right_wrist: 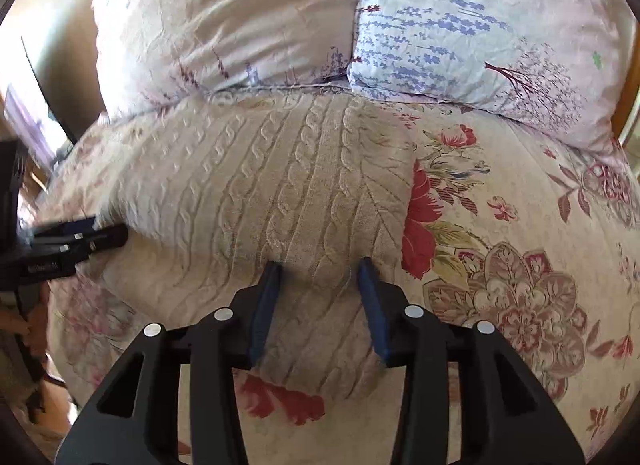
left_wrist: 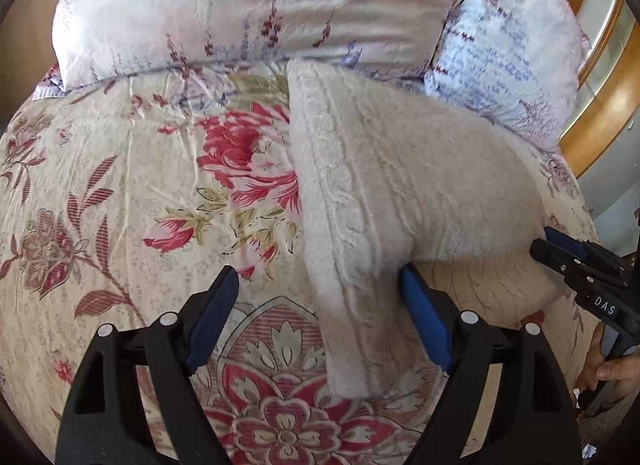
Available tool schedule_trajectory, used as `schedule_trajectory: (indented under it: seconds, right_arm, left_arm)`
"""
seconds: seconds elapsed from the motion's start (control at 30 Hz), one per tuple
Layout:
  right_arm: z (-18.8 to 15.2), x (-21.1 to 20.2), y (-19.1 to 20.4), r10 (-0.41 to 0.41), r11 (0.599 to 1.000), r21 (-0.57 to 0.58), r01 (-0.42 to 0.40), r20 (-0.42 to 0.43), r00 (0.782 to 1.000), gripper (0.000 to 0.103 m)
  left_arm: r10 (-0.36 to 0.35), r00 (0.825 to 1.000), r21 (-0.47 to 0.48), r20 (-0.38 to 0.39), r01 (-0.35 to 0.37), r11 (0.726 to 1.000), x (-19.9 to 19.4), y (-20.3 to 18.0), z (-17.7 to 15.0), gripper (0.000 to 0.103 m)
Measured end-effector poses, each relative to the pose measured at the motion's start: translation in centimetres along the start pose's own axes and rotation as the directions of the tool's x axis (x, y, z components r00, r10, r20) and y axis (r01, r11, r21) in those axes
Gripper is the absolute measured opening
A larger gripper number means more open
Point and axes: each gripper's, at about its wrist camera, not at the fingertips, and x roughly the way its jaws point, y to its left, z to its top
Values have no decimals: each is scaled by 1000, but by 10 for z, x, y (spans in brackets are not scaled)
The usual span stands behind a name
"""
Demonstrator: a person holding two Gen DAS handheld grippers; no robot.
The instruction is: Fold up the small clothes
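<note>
A cream cable-knit sweater [left_wrist: 400, 185] lies on the floral bedspread [left_wrist: 120, 185], with a long narrow part [left_wrist: 348, 305] running toward me. My left gripper [left_wrist: 320, 277] is open, its jaws astride that narrow part. In the right wrist view the sweater [right_wrist: 260, 193] spreads wide. My right gripper [right_wrist: 320, 269] is open, jaws on either side of a knit fold at the sweater's near edge. The right gripper also shows at the right in the left wrist view [left_wrist: 540, 243], at the sweater's edge. The left gripper shows at the left in the right wrist view [right_wrist: 120, 235].
Two floral pillows [right_wrist: 224, 25] [right_wrist: 480, 33] lie at the head of the bed, behind the sweater. A wooden bed frame [left_wrist: 600, 113] curves along the right side. The bedspread [right_wrist: 520, 245] extends to the right of the sweater.
</note>
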Motion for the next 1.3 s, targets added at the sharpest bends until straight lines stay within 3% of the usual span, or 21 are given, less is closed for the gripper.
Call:
schedule_trajectory:
  seconds: [0.07,0.13,0.17,0.27,0.4,0.53,0.73,0.9,1.3]
  right_arm:
    - [-3,-16,1,-5,1000,29,4,40,999,81]
    - [-11,-35,4,-78,996,41,74,104,992,95]
    - [-15,-41,6,-105,994,44,101,127,986,98]
    - [-28,-52,14,-175,984,49,169,164,971,99]
    - [-40,-51,24,-248,969,48,244,161,955,101]
    - [-54,-42,32,-243,969,66,236,115,963,101]
    - [-68,-28,42,-227,974,5,227,67,972,101]
    - [-75,-18,43,-216,976,2,216,28,976,101]
    - [-82,-9,39,-221,975,8,221,1,975,102]
  left_arm:
    - [5,999,20,53,-6,1000,-16,-5,-7,83]
    - [35,994,26,99,-38,999,-29,-7,-17,90]
    - [44,992,25,121,-48,999,-35,-8,-21,93]
    - [69,986,25,152,-74,997,-45,-14,-35,100]
    - [93,987,30,132,-98,995,-40,-23,-48,101]
    - [107,991,62,82,-112,992,-28,-33,-59,101]
    - [140,990,88,36,-143,986,-14,-41,-72,101]
    - [175,984,111,37,-178,978,-9,-45,-78,101]
    - [199,980,62,32,-200,978,-8,-39,-83,101]
